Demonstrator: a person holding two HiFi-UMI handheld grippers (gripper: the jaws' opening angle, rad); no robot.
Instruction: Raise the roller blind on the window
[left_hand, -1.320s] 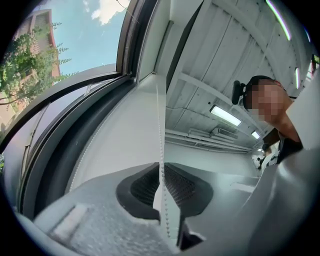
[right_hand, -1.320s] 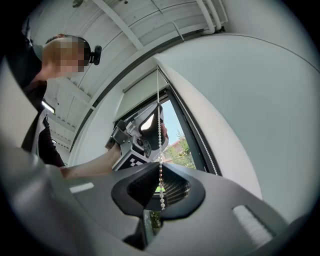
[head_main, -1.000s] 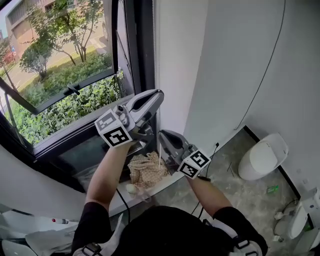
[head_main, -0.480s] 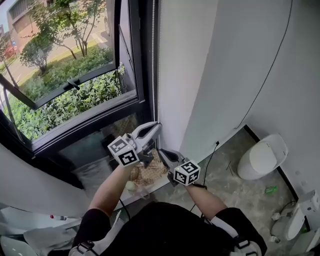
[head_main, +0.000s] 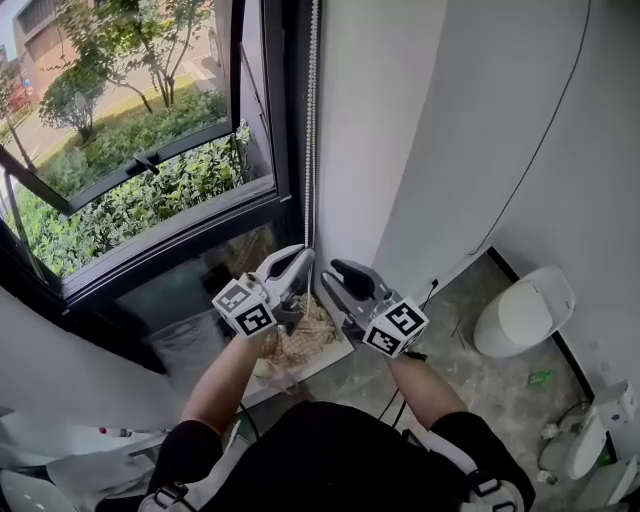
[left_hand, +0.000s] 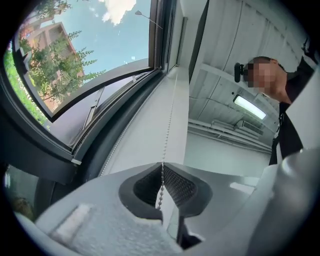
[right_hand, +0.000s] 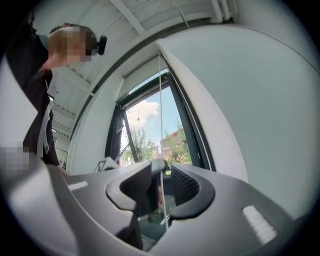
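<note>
The left gripper pinches the bead chain, plain only in its own view. The right gripper has just been opening, the chain loose between its jaws. The chain hangs beside the dark window frame, above the bare concrete floor.

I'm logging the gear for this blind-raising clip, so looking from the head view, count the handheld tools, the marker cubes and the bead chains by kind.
tools: 2, the left tool and the right tool
marker cubes: 2
bead chain: 1
total: 5
</note>
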